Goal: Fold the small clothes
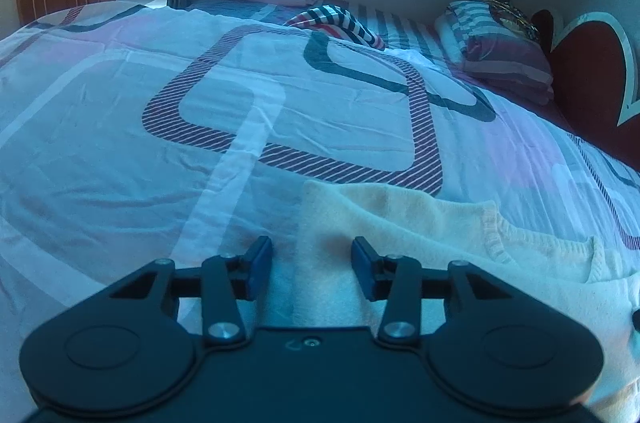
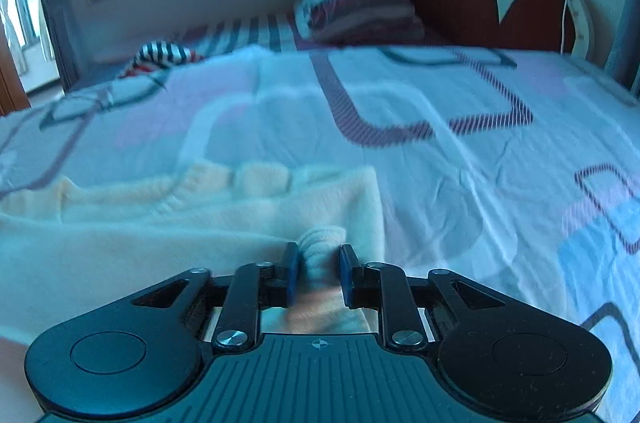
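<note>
The left tongs point(image 1: 312, 265) stand parted over the cream knit garment's point(image 1: 420, 223) edge, pads clear; the right tongs point(image 2: 319, 273) stand narrow, a bunched fold between them; the garment lies on the bed point(image 1: 120, 143), a striped cloth point(image 1: 340, 21) far beyond.

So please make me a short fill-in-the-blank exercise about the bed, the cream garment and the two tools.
1. The cream garment lies on the patterned ____.
2. A bunched fold of the garment sits between the fingers of the ____ tool.
3. The left tool has its fingers ____, with the garment's edge under the gap.
4. The striped cloth lies far from the tools, toward the ____ side of the bed.

Missing words: bedspread; right; apart; window
</note>
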Action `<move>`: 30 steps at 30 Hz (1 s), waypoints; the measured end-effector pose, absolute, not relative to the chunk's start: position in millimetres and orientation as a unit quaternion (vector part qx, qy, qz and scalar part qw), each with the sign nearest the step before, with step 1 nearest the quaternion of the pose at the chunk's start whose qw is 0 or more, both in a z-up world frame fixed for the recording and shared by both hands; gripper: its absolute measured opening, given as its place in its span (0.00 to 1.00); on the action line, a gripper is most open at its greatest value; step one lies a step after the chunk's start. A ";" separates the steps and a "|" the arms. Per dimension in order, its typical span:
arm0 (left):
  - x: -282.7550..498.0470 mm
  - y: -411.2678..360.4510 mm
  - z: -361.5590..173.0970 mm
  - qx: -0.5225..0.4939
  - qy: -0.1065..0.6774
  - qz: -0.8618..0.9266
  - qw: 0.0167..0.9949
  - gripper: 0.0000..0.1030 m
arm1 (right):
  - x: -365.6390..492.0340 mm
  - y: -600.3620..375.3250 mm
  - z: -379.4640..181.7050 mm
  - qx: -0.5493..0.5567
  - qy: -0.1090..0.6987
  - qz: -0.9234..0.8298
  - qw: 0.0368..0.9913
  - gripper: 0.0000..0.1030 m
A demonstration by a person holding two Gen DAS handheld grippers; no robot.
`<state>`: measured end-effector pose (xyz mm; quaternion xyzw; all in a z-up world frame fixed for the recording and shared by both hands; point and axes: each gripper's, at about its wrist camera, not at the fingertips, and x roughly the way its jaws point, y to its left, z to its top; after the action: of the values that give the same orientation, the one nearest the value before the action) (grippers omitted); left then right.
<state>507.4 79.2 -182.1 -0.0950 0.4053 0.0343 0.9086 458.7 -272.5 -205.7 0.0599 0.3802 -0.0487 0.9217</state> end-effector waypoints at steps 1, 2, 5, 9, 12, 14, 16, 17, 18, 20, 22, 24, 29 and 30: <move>506.7 79.8 -180.9 -0.096 0.407 0.035 0.908 0.42 | 457.4 -274.5 -205.4 0.062 0.378 -0.051 0.922 0.20; 505.7 80.9 -179.4 -0.099 0.409 0.037 0.907 0.41 | 455.1 -276.8 -202.9 0.065 0.377 -0.054 0.922 0.20; 498.6 81.5 -173.1 -0.105 0.407 0.039 0.907 0.39 | 447.4 -278.3 -193.7 0.076 0.362 -0.057 0.927 0.20; 485.5 74.1 -160.7 -0.106 0.399 0.029 0.910 0.39 | 438.0 -275.5 -179.0 0.090 0.347 -0.044 0.933 0.21; 474.4 61.9 -149.5 -0.096 0.392 0.014 0.915 0.42 | 433.0 -266.9 -167.9 0.089 0.337 -0.027 0.937 0.21; 467.3 52.1 -143.9 -0.091 0.390 0.002 0.916 0.42 | 429.7 -259.3 -163.0 0.088 0.334 -0.013 0.938 0.21; 460.3 41.8 -141.6 -0.087 0.391 -0.012 0.916 0.43 | 427.2 -250.8 -161.3 0.089 0.337 0.002 0.937 0.21; 457.0 36.3 -142.1 -0.083 0.394 -0.019 0.915 0.44 | 425.8 -246.3 -161.9 0.090 0.341 0.010 0.936 0.21; 453.8 30.6 -143.3 -0.080 0.397 -0.026 0.914 0.44 | 424.7 -241.9 -163.2 0.089 0.346 0.018 0.934 0.21; 447.3 19.6 -148.7 -0.069 0.403 -0.038 0.912 0.44 | 420.2 -229.3 -168.9 0.081 0.357 0.034 0.930 0.21; 442.8 12.2 -156.0 -0.061 0.412 -0.043 0.908 0.44 | 416.9 -221.0 -175.8 0.072 0.369 0.043 0.926 0.22; 439.4 9.2 -164.7 -0.059 0.423 -0.044 0.903 0.44 | 412.7 -216.5 -184.2 0.066 0.381 0.048 0.921 0.22; 432.2 10.9 -174.5 -0.037 0.422 -0.039 0.905 0.44 | 403.6 -224.0 -201.8 0.041 0.397 0.033 0.916 0.22; 431.4 11.8 -174.4 -0.036 0.422 -0.038 0.905 0.44 | 402.3 -227.8 -203.0 0.039 0.396 0.028 0.917 0.22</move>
<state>431.4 11.8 -174.4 -0.0359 0.4220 -0.0383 0.9051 402.3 -227.8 -203.0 0.0390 0.3958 0.0276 0.9171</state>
